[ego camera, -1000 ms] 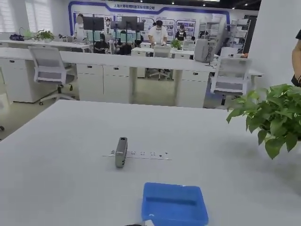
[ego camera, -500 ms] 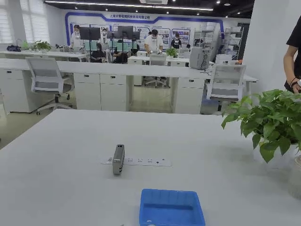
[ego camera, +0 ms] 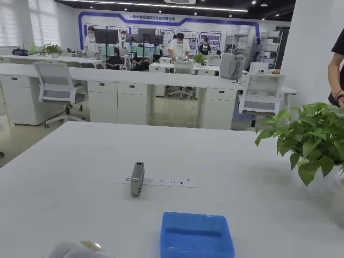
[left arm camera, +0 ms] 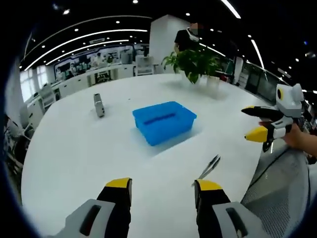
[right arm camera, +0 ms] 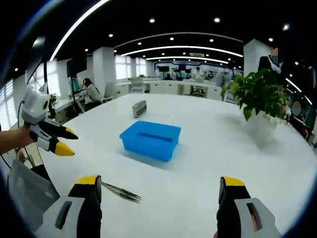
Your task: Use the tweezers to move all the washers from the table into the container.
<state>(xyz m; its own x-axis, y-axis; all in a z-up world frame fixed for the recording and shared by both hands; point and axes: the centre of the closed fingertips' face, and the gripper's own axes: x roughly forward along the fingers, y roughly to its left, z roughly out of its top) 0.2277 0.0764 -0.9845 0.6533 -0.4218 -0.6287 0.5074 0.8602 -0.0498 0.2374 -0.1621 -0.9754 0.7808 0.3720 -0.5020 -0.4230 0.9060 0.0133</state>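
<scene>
A blue rectangular container (ego camera: 197, 235) sits on the white table, near its front edge in the head view. In the left gripper view the container (left arm camera: 163, 121) lies ahead of my left gripper (left arm camera: 162, 187), whose jaws stand open and empty. Metal tweezers (left arm camera: 208, 167) lie on the table just beyond its right jaw. My right gripper (right arm camera: 159, 182) is wide open and holds nothing. Its view has the tweezers (right arm camera: 121, 192) by its left jaw and the container (right arm camera: 150, 139) further on. Each gripper appears in the other's view, both open: right gripper (left arm camera: 250, 123), left gripper (right arm camera: 68, 141).
A grey device (ego camera: 137, 178) lies by a flush socket strip (ego camera: 166, 182) mid-table. A potted plant (ego camera: 312, 137) stands at the right. A pale blurred shape (ego camera: 75, 250) sits at the head view's bottom left. Desks, chairs and people are beyond the table.
The head camera has shifted a little. A pale blurred shape has come into the bottom left of the head view. Container and grey device lie where they were.
</scene>
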